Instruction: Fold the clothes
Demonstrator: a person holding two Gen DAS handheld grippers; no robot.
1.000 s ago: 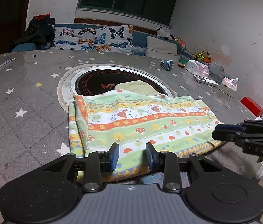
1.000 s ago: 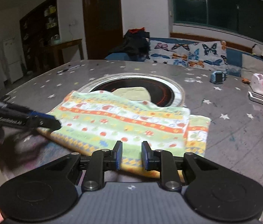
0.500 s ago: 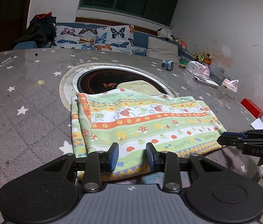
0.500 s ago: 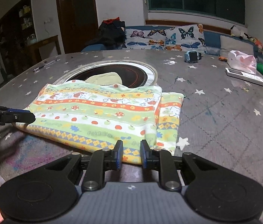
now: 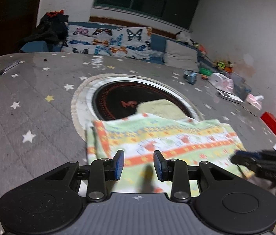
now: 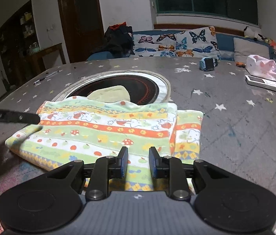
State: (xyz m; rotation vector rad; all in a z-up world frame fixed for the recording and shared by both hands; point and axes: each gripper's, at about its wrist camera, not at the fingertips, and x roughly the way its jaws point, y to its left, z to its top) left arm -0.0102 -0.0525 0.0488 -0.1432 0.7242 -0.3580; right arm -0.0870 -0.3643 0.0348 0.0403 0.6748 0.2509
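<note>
A folded children's garment (image 5: 167, 135), striped green, white and orange with mushrooms and flowers, lies flat on the grey star-print table (image 5: 30, 107). My left gripper (image 5: 139, 162) hovers over the garment's near left part. Its jaws stand apart and the cloth shows through the gap, unpinched. In the right wrist view the same garment (image 6: 108, 125) lies ahead, and my right gripper (image 6: 138, 160) is over its near edge. Those jaws are opening, with the cloth below them and not pressed. Each gripper's tip shows in the other view: the right gripper (image 5: 238, 159) and the left gripper (image 6: 30, 118).
A round black hotplate (image 5: 118, 99) is set into the table behind the garment, with a pale yellow cloth (image 6: 110, 94) on it. A pen (image 5: 4, 70) lies far left. A blue watch (image 6: 208, 63), a pink bag (image 6: 261, 66), a white remote (image 6: 265, 82) and a red box (image 5: 272, 123) line the right side.
Both grippers have come forward over the garment's near edge, and the right wrist view has swung round to face it more squarely. The garment lies as before.
</note>
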